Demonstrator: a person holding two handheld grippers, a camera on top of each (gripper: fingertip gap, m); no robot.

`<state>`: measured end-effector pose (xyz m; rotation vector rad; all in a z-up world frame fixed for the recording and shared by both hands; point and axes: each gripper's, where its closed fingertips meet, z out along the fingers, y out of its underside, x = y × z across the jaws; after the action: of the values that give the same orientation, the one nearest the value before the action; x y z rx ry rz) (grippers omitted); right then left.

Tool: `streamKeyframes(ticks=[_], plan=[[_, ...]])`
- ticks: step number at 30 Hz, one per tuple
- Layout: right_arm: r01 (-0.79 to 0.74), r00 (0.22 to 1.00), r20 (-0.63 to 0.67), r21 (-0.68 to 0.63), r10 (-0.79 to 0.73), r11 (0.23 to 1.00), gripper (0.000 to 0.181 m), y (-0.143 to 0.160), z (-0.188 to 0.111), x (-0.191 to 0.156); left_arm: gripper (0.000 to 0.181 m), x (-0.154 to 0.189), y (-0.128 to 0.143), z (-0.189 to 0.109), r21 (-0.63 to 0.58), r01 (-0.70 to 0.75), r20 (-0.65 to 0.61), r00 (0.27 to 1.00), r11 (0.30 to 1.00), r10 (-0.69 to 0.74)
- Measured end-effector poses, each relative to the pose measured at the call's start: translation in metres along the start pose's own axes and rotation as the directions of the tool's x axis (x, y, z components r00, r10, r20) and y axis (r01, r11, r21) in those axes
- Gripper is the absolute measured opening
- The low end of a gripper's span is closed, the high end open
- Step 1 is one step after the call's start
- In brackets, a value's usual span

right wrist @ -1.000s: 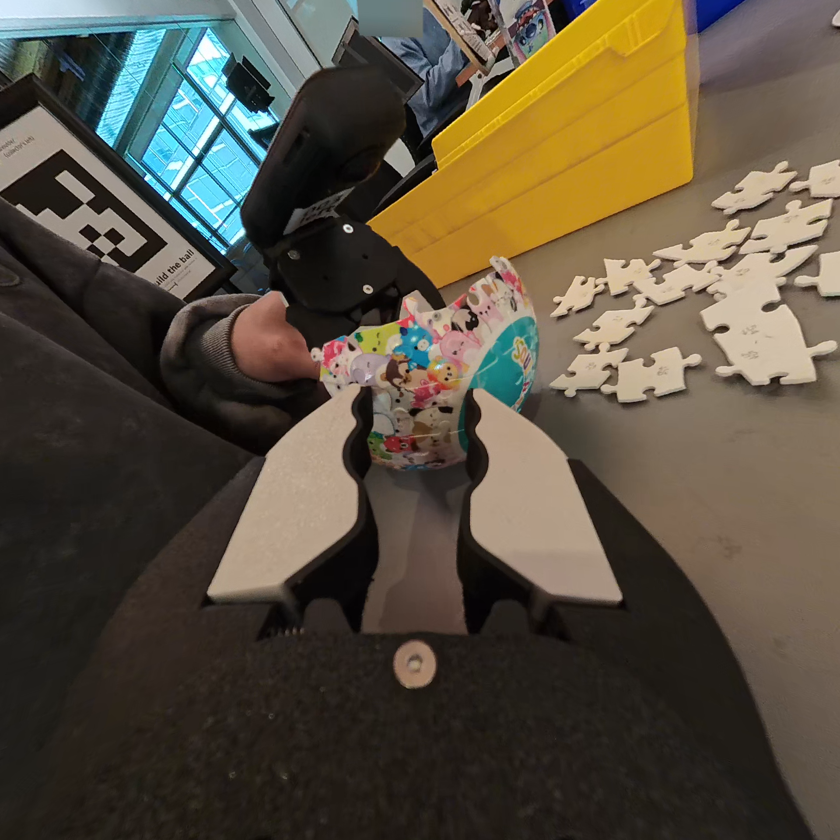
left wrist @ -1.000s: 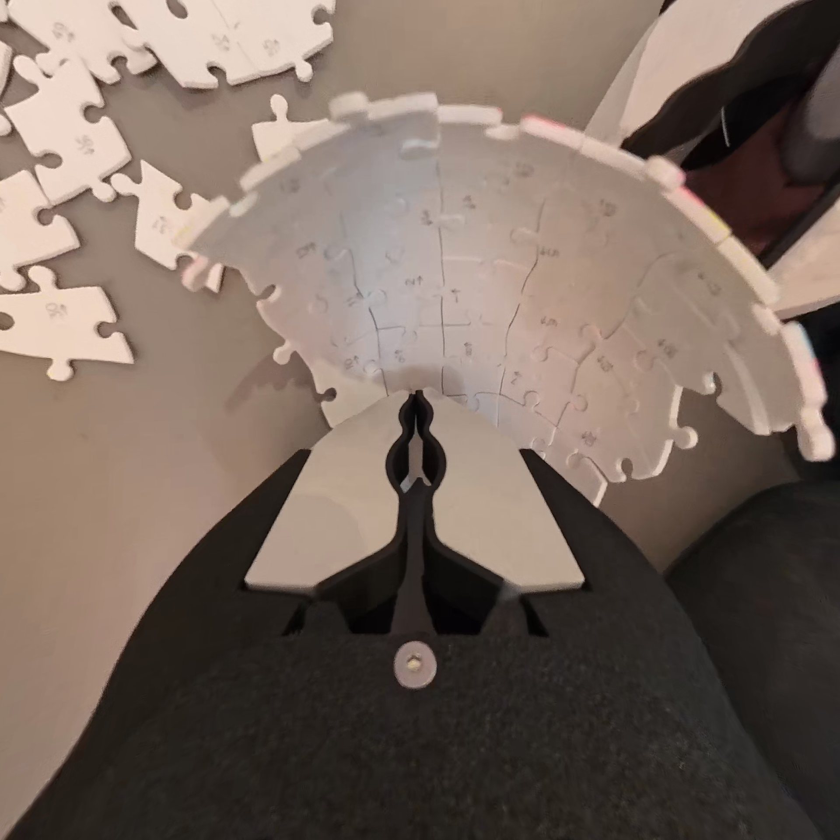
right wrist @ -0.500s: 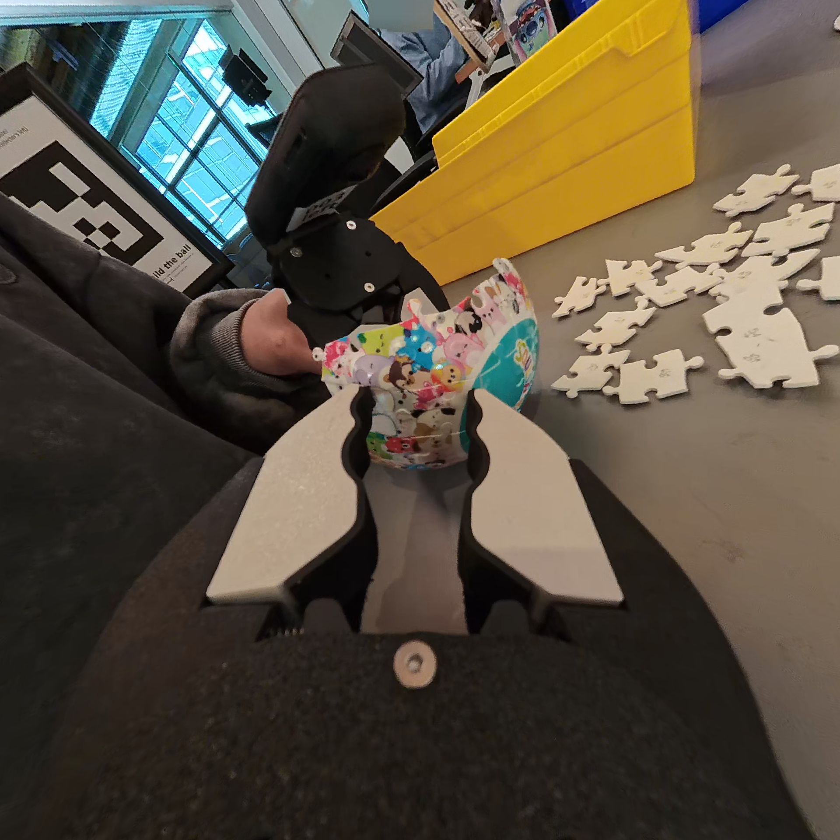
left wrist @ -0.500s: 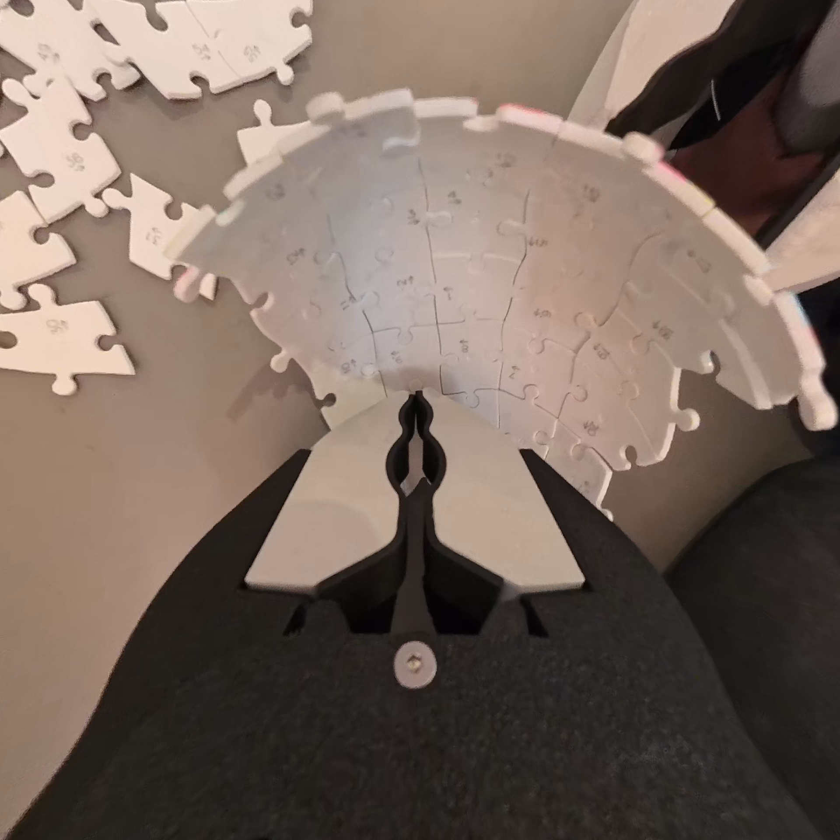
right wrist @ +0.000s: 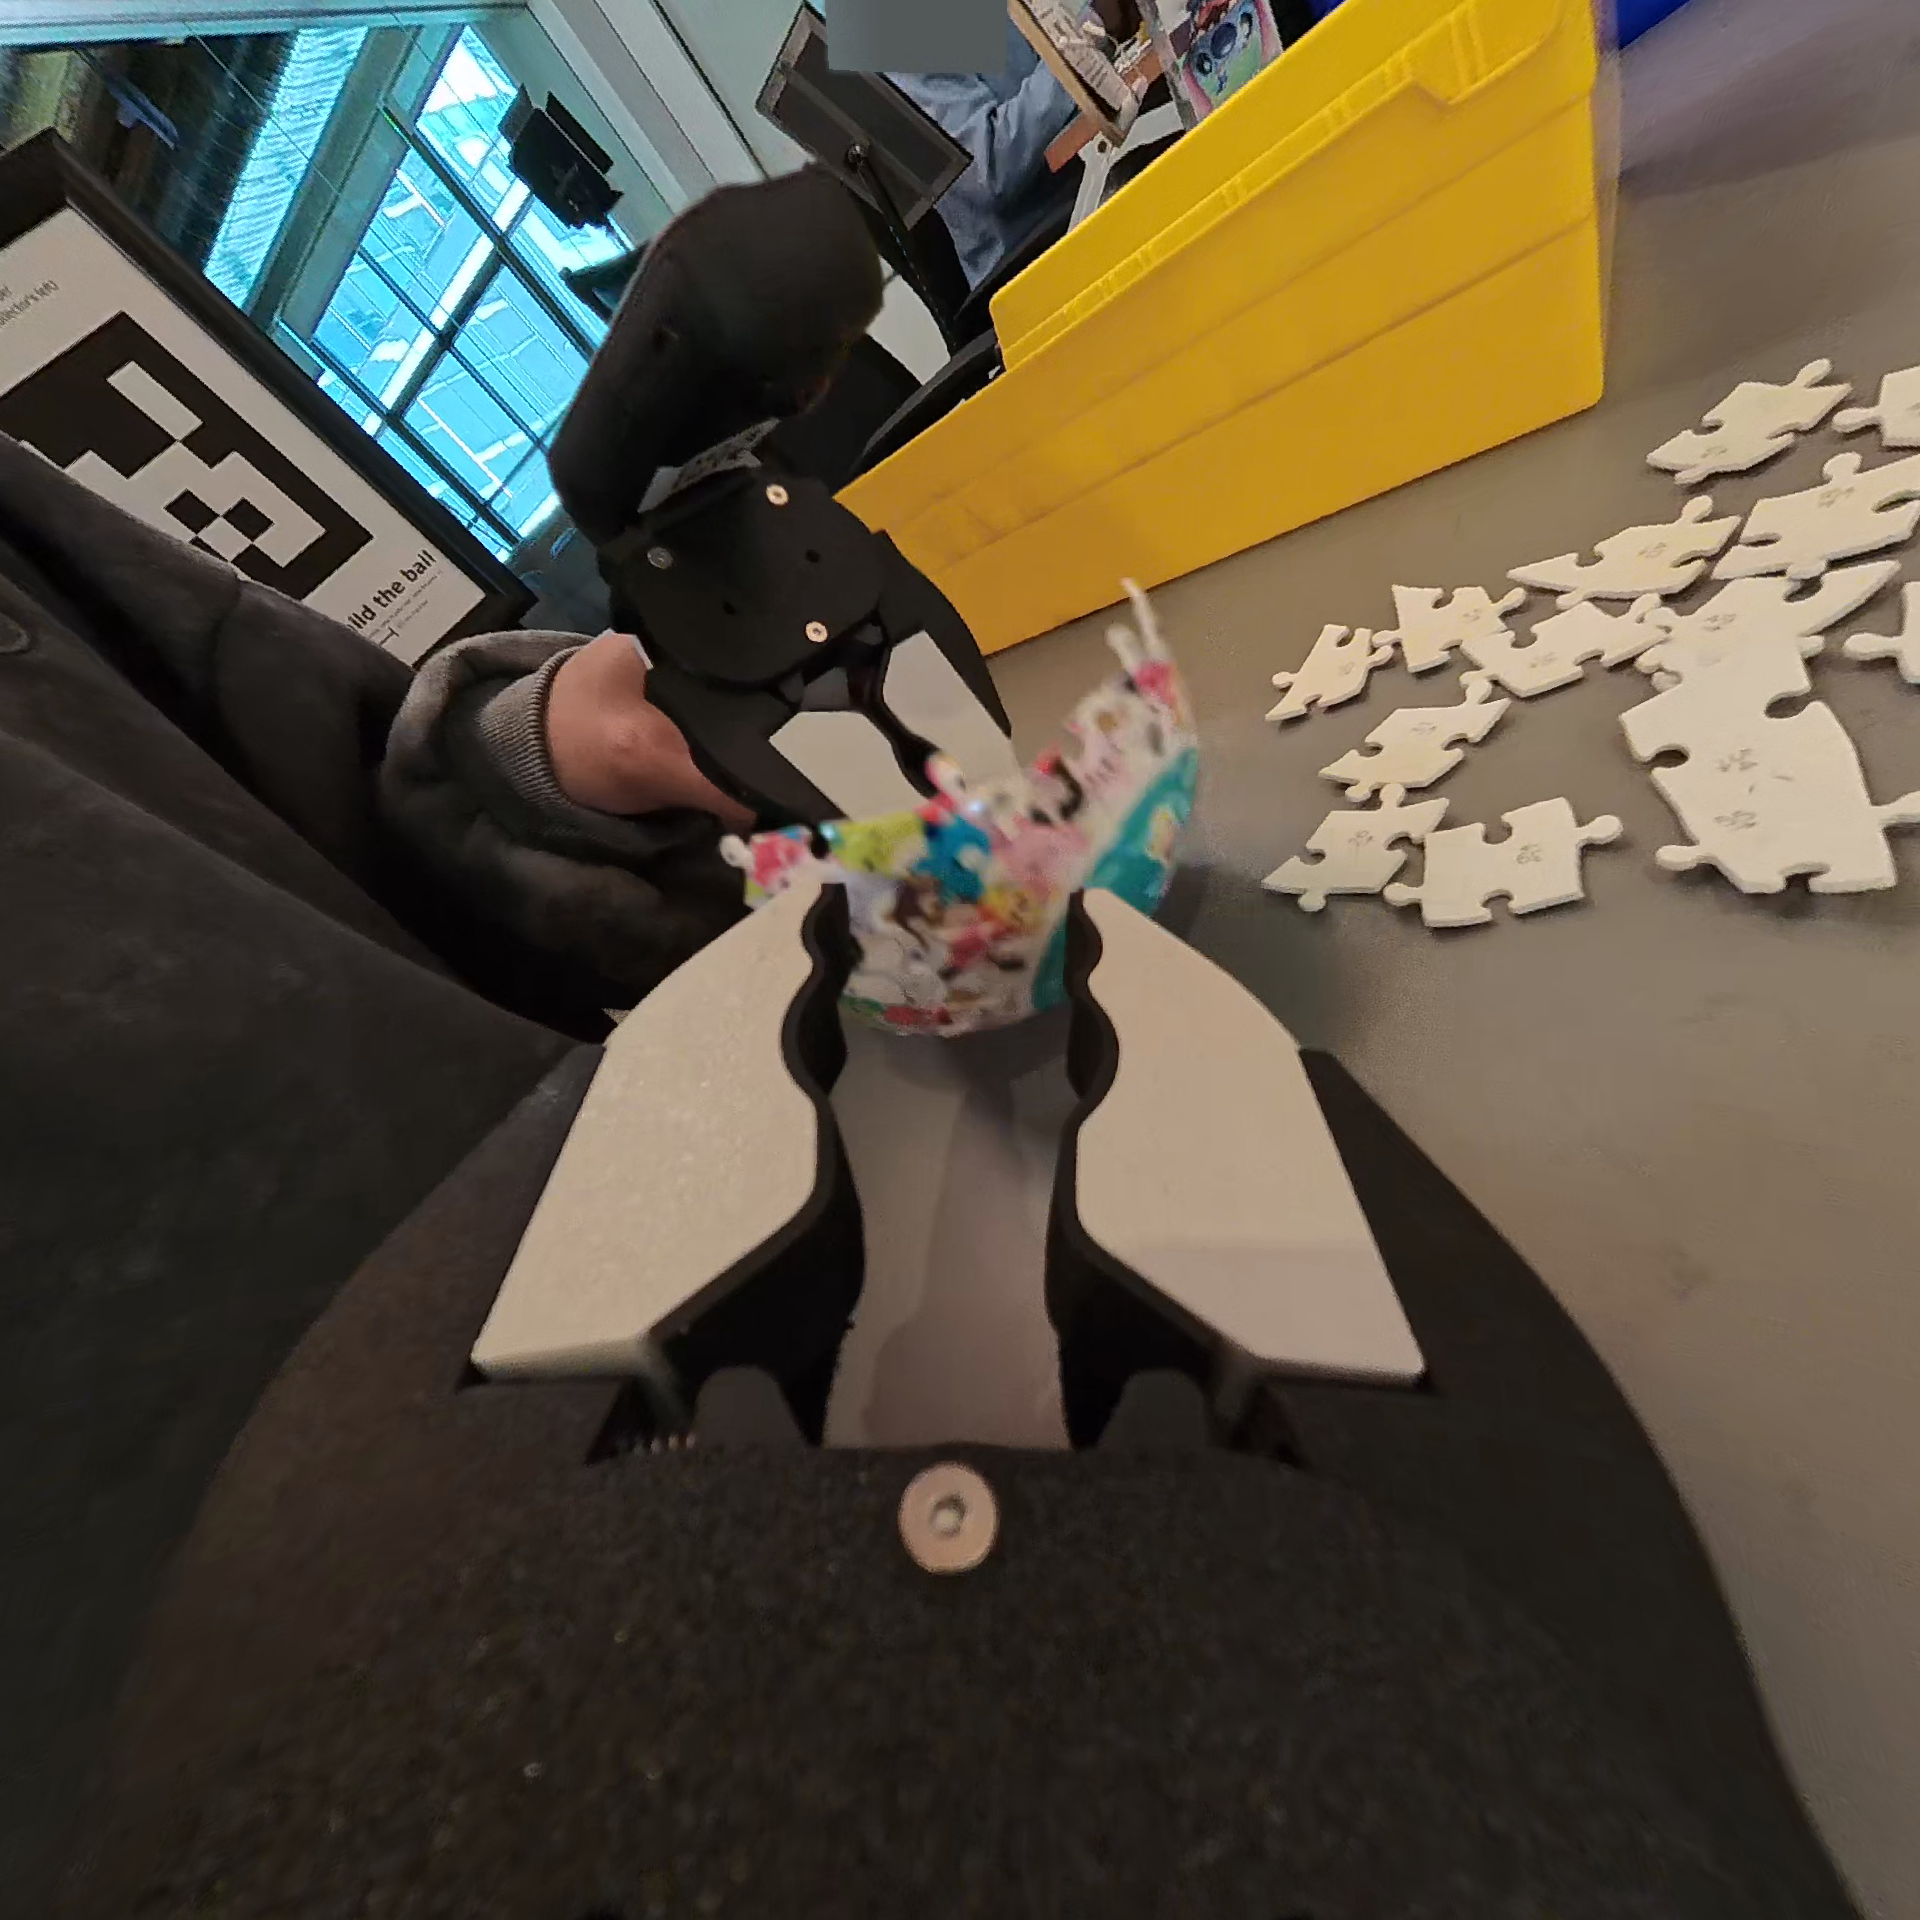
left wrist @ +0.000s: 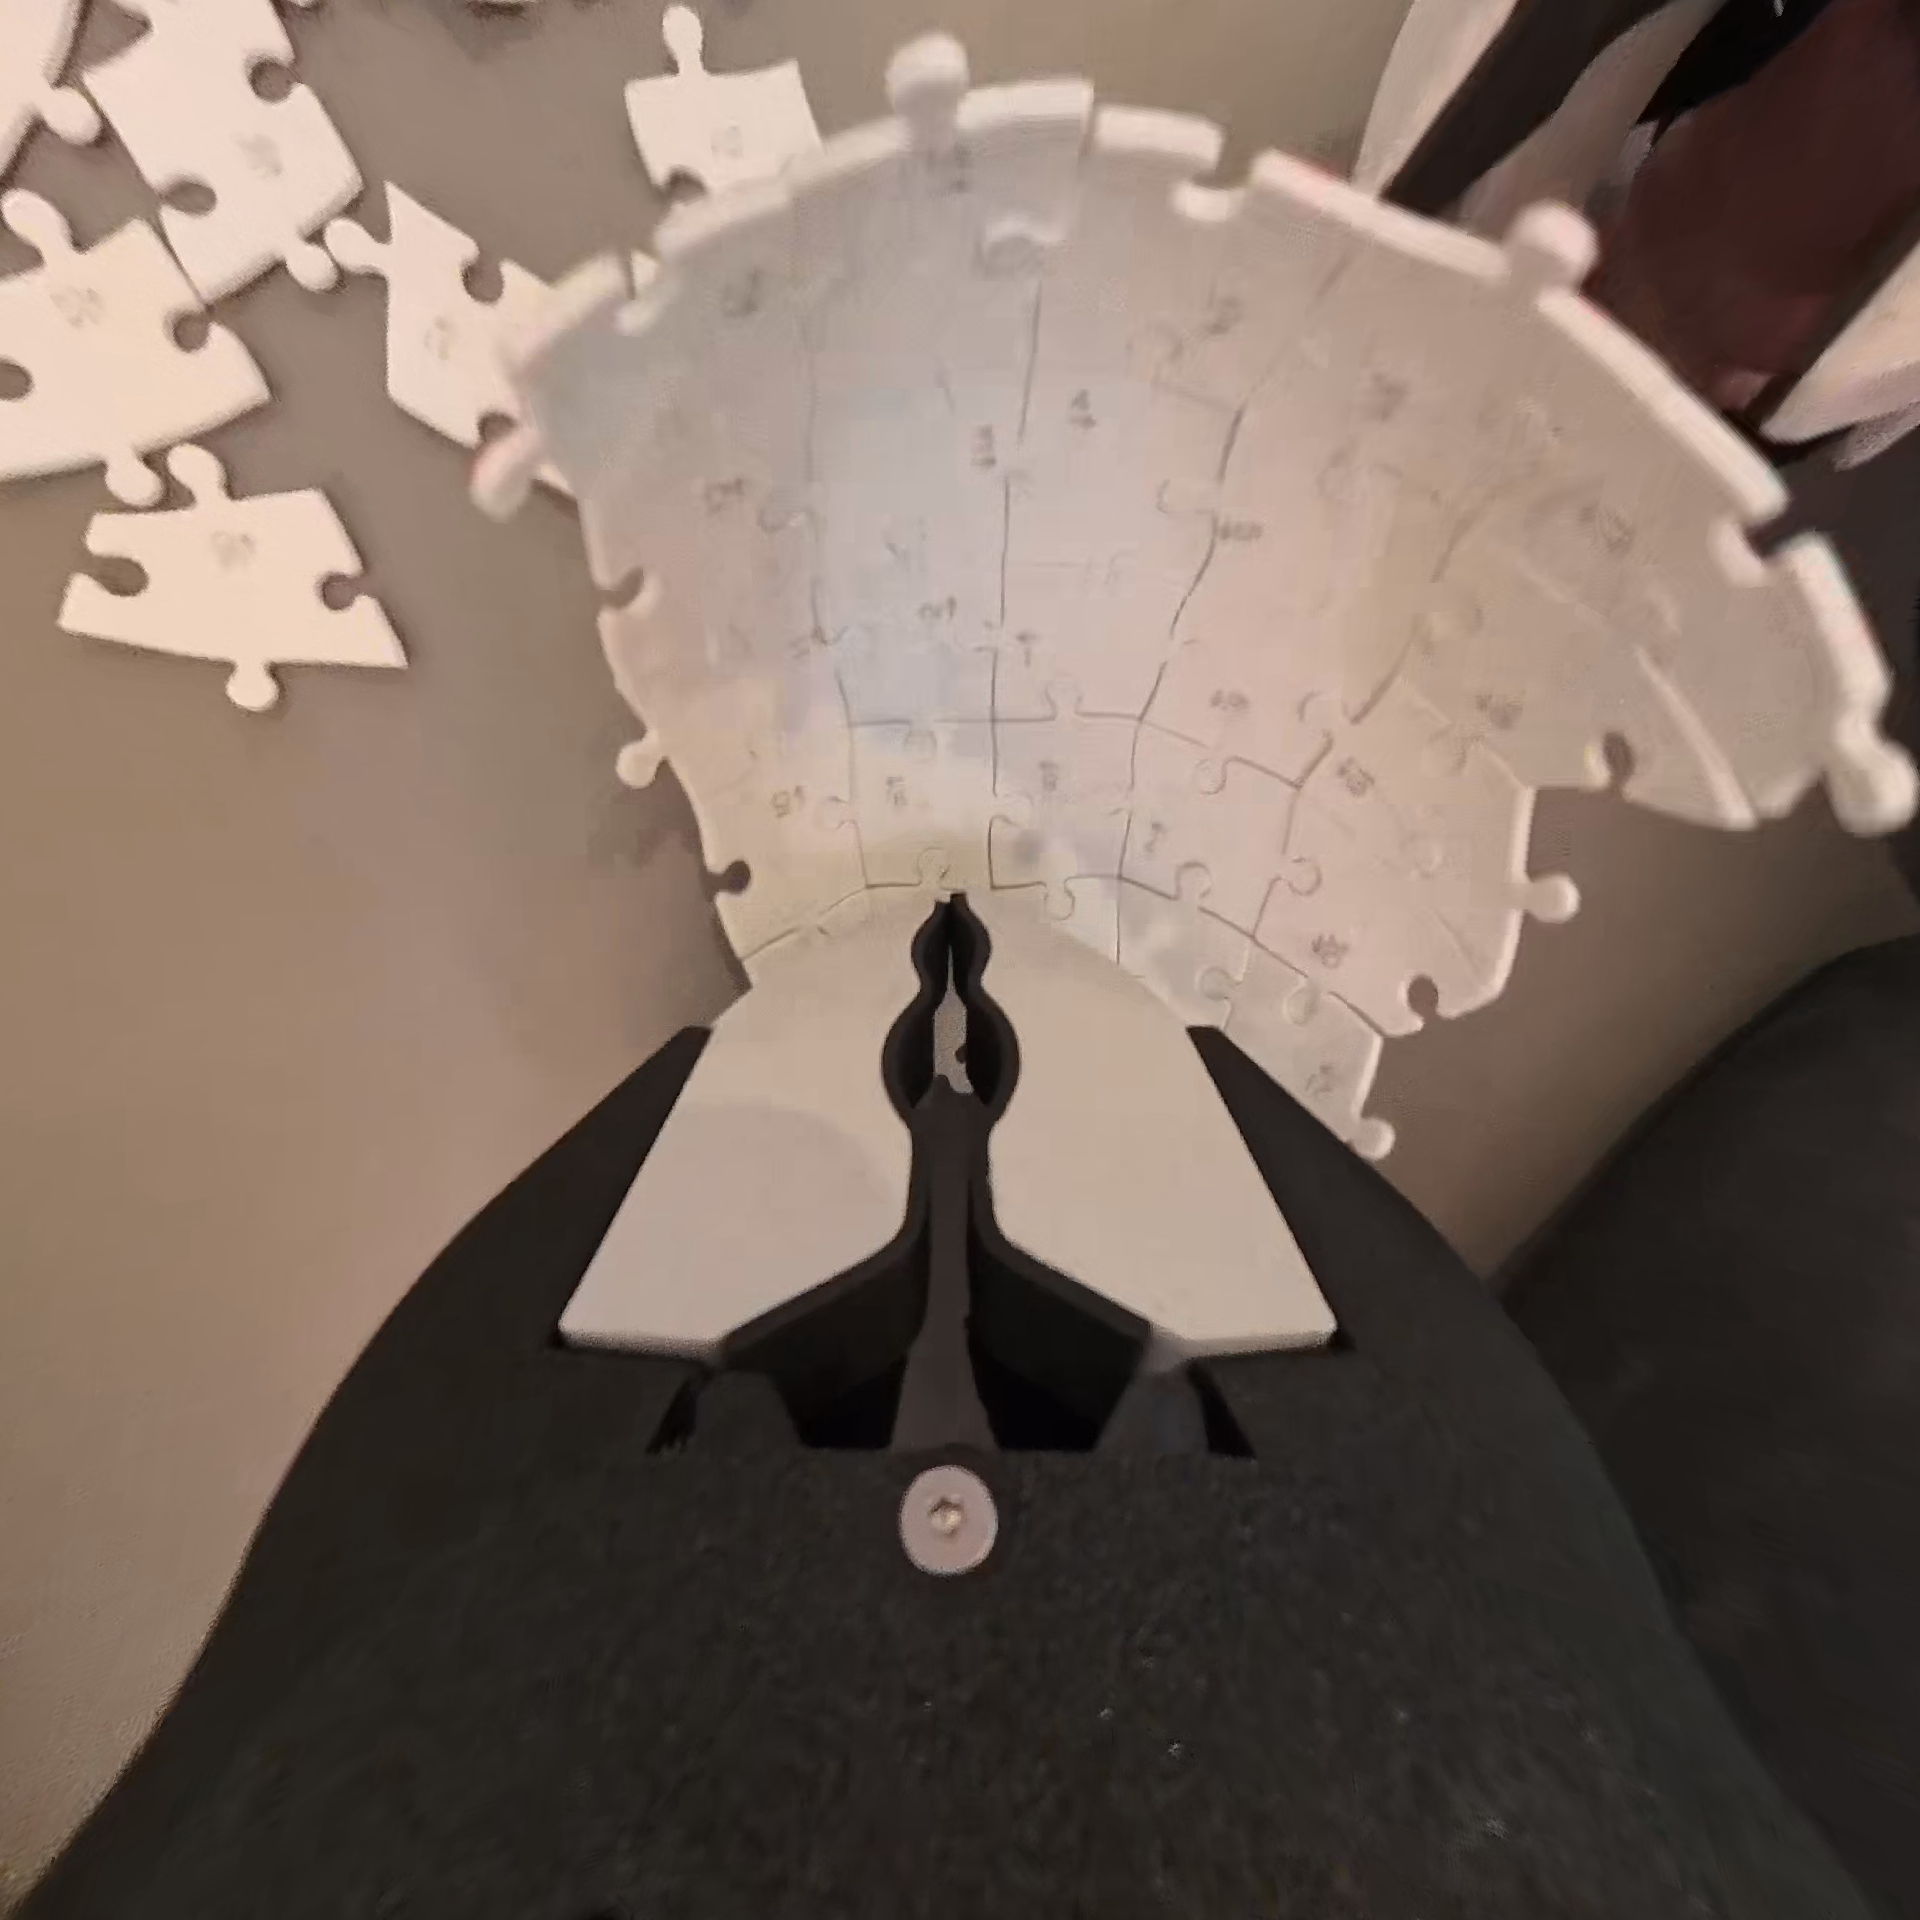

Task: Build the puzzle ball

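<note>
Grey tabletop [right wrist: 1558, 1091], yellow bin [right wrist: 1299, 343] behind, framed sign [right wrist: 177, 468] beside daylit gridded windows [right wrist: 416, 312]

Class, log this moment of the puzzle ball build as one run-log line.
left tool: shut on half-built puzzle ball | right tool: open, empty, facing the ball | loose pieces: face down on grey table

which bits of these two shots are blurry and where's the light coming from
Left wrist view: the half-built ball shell and loose pieces are smeared by motion blur, while the left gripper stays fairly sharp. Right wrist view: the colourful shell and left gripper are blurred; daylight comes through the windows; the wide lens bends the yellow bin.
</note>
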<state>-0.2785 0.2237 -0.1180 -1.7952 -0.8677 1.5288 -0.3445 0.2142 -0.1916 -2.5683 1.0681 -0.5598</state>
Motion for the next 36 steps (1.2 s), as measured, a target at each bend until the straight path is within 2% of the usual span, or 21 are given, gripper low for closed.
streamKeyframes(ticks=[7, 12, 14, 18, 24, 29, 31, 33, 36], plan=[[0.023, 1.0, -0.018, -0.01, -0.023, 1.0, 0.041, 0.001, 0.001, 0.0, 0.0, -0.001, 0.0, 0.0, -0.011, 0.003, 0.0, 1.0, 1.0, -0.003], [0.038, 0.997, -0.07, -0.099, -0.045, 0.994, 0.042, 0.009, 0.001, 0.012, 0.0, -0.001, 0.0, 0.001, -0.006, -0.011, -0.019, 1.0, 1.0, 0.011], [0.047, 0.998, -0.046, -0.11, -0.052, 0.993, 0.044, 0.007, 0.006, 0.011, 0.0, -0.001, -0.001, 0.001, -0.016, -0.012, -0.016, 1.0, 1.0, 0.012], [0.02, 0.998, 0.064, -0.048, -0.017, 0.999, 0.05, -0.009, 0.012, -0.001, 0.0, 0.001, -0.004, 0.003, -0.023, -0.053, 0.001, 0.999, 0.998, 0.053], [0.004, 0.998, 0.07, -0.003, -0.004, 1.0, 0.059, -0.011, 0.001, 0.001, 0.0, 0.009, -0.012, 0.008, -0.002, -0.05, -0.073, 0.996, 0.999, 0.049], [0.03, 0.992, 0.119, 0.061, -0.037, 0.998, 0.077, -0.013, -0.002, -0.009, 0.0, 0.013, -0.016, 0.011, -0.007, -0.065, -0.11, 0.992, 0.998, 0.064], [0.055, 0.997, 0.055, 0.061, -0.058, 0.997, 0.093, -0.013, -0.002, -0.003, 0.0, 0.014, -0.017, 0.012, -0.006, -0.057, -0.116, 0.992, 0.998, 0.056], [0.081, 0.996, -0.045, 0.007, -0.081, 0.997, 0.101, -0.007, -0.001, 0.005, 0.0, 0.014, -0.018, 0.012, -0.01, -0.056, -0.115, 0.992, 0.998, 0.055], [0.132, 0.968, -0.208, -0.058, -0.142, 0.989, 0.09, -0.003, -0.001, 0.011, 0.0, 0.014, -0.019, 0.013, -0.008, -0.05, -0.101, 0.994, 0.999, 0.049]])
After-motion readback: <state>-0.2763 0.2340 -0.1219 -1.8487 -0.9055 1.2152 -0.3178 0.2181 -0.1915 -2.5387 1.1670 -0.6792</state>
